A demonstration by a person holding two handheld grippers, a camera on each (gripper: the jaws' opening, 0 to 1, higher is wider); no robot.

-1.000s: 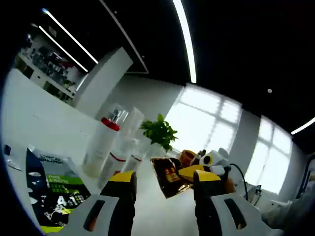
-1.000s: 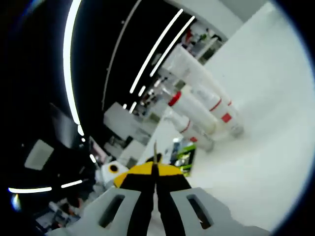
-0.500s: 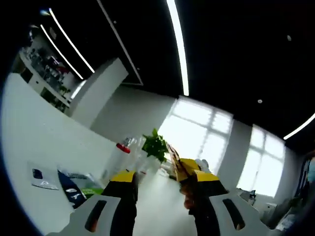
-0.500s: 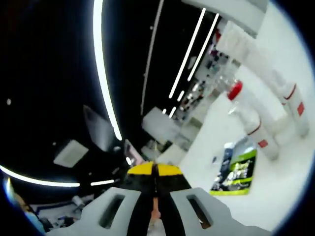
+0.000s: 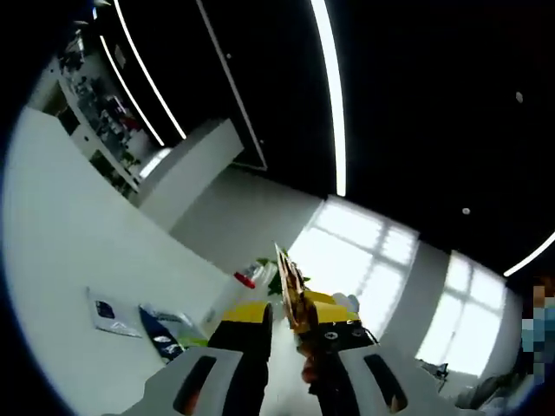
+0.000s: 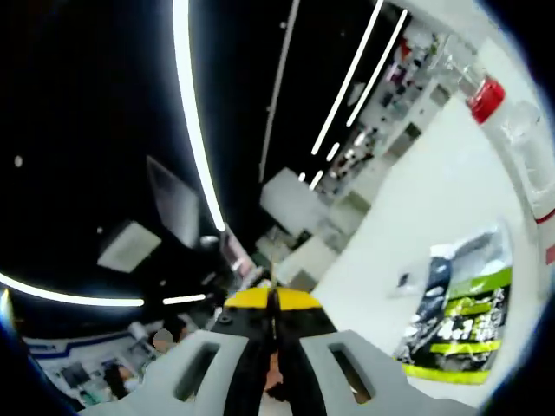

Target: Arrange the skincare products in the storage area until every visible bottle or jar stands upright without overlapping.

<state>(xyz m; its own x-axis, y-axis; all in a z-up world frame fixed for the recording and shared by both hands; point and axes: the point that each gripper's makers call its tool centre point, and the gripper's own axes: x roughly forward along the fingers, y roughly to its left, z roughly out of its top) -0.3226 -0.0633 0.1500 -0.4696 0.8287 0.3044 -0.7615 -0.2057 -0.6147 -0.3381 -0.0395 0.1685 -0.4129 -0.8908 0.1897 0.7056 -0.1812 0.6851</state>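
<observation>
counter: white | bottle cap: red, on clear bottle with red band | sachet: black and lime green with white print | left claw: yellow tips, black jaws, light grey body | right claw: same yellow, black, grey | thin packet beside left claw: brown-gold | flat card: white with dark mark

White table: green-black sachet pack flat on it, small white packet just beside pack, red-capped white bottle standing near pack.
</observation>
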